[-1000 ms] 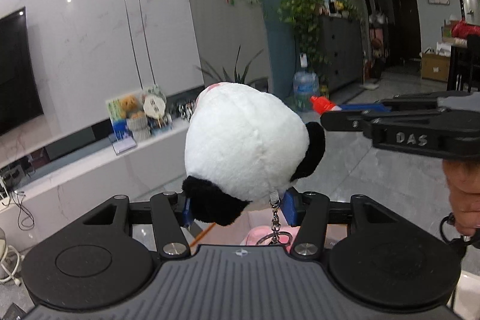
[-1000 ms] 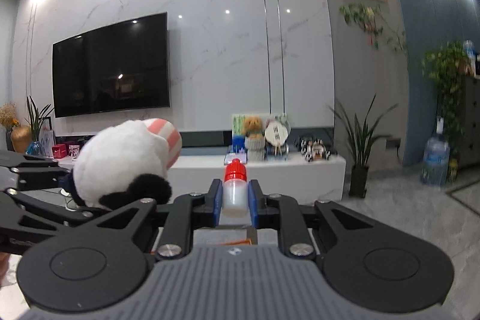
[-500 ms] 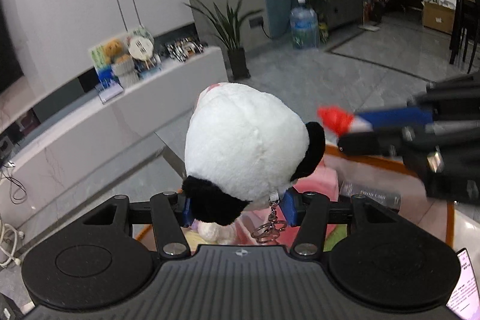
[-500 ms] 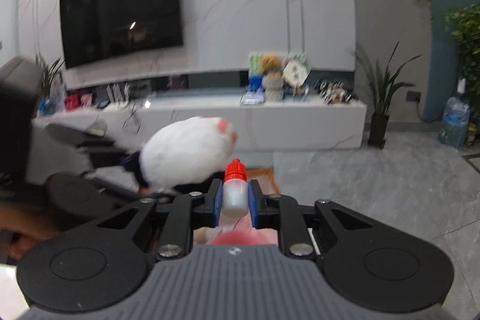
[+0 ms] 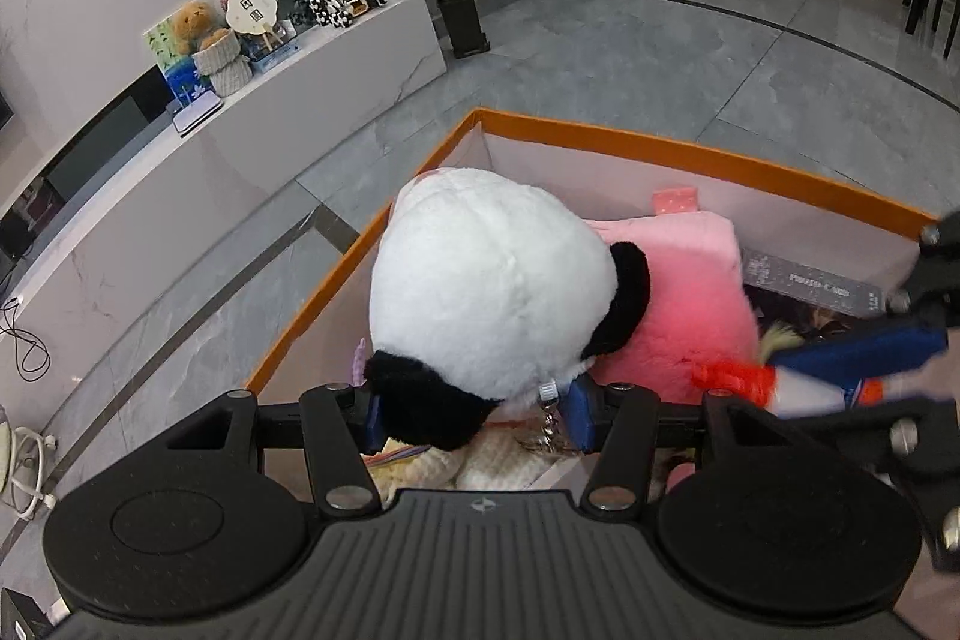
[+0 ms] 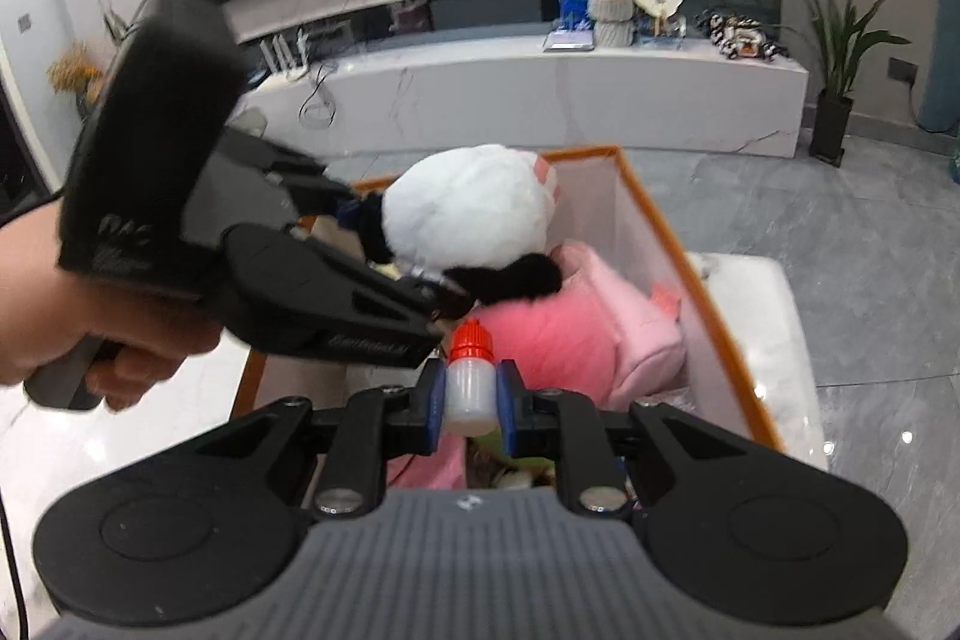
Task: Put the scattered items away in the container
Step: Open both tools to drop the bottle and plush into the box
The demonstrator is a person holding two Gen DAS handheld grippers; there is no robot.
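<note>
Left wrist view: above the orange-rimmed fabric box (image 5: 690, 154), the left claw (image 5: 474, 409) squeezes a round white-and-black plush panda (image 5: 492, 292); the right claw (image 6: 471, 403) pinches a small red-capped white bottle (image 6: 471, 388), both ready for dropping in.

We count one white-and-black panda plush (image 5: 492, 292), one red-capped white plastic bottle (image 6: 471, 388), one orange-rimmed fabric box (image 5: 660, 147), one pink plush cushion (image 5: 678, 304).

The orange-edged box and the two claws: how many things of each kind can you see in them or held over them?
Plush toys: 2, a panda plush in the left claw and a pink plush in the box
Red-capped bottles: 1, in the right claw
Photo-card packs: 1
Total: 4; things underneath are unclear.
</note>
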